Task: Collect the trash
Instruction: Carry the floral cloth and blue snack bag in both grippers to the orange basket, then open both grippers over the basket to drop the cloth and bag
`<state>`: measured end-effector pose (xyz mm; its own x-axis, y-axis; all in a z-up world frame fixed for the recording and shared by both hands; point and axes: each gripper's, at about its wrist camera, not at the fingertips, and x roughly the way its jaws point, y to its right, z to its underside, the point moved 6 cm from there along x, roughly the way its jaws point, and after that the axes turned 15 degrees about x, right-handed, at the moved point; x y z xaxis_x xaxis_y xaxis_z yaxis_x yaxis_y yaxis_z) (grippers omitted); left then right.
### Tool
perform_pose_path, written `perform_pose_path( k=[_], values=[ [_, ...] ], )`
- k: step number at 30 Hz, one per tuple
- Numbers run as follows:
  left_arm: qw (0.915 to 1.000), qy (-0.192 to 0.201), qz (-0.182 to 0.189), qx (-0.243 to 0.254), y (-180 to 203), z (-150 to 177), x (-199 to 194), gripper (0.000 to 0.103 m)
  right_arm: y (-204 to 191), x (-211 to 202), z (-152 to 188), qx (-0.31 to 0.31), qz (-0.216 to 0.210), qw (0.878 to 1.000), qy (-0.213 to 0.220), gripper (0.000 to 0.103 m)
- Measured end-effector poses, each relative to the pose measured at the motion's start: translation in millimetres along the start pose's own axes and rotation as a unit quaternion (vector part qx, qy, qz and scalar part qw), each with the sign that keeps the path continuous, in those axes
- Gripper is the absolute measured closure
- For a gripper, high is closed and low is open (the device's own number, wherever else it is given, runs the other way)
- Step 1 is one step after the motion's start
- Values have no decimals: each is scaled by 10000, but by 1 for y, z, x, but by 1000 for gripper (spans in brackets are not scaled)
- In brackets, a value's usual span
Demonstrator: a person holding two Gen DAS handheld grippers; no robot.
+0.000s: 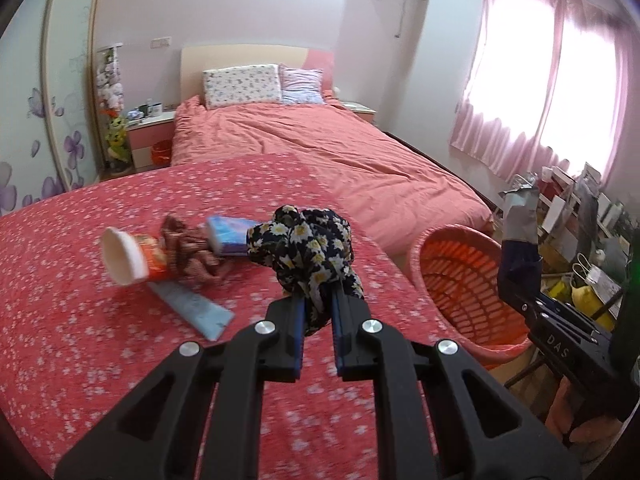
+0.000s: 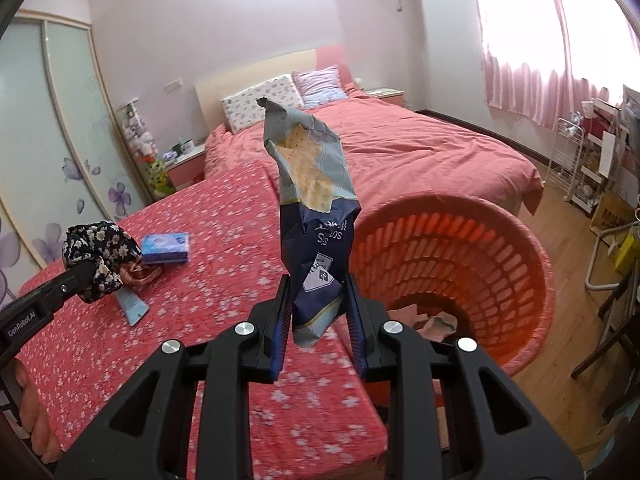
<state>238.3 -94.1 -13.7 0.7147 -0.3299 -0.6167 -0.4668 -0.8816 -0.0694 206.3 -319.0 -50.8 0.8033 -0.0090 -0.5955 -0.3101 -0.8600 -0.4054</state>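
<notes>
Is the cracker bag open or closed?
Open. The cracker bag has a torn top, with crackers showing inside, held upright in the right gripper.

Paper cup [image 1: 128,254] blurred; brown cloth [image 1: 192,254] partly behind floral cloth [image 1: 308,252].

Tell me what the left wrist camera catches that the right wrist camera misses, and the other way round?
Only the left wrist view shows the tipped paper cup on the table.

Only the right wrist view shows the crumpled scraps at the basket's bottom and the crackers inside the torn cracker packet.

Both show the orange basket, the blue tissue pack, the floral cloth held in the left fingers, and the packet held in the right ones.
</notes>
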Motion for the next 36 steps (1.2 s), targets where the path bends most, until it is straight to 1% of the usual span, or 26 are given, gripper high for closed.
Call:
perform_pose_path(
  k=[8,17,19,28,35,36],
  values=[
    [9990,-3,433,144,38,-14,22,91,34,-2,-17,221,161,9995,156,76],
    [9953,-81,882,393,93,-23,53,91,70,11,-25,554,311,9979,103,76],
    [9944,-103,945,455,98,-23,59,90,77,13,-27,607,351,9975,92,76],
    [9889,-300,1319,618,137,-26,96,90,99,20,-37,725,502,9961,96,76],
    [9848,-433,1544,673,159,-29,119,90,106,25,-39,761,584,9953,96,76],
    [9842,-447,1567,690,163,-29,123,89,107,26,-39,772,589,9952,90,75]
  ],
)
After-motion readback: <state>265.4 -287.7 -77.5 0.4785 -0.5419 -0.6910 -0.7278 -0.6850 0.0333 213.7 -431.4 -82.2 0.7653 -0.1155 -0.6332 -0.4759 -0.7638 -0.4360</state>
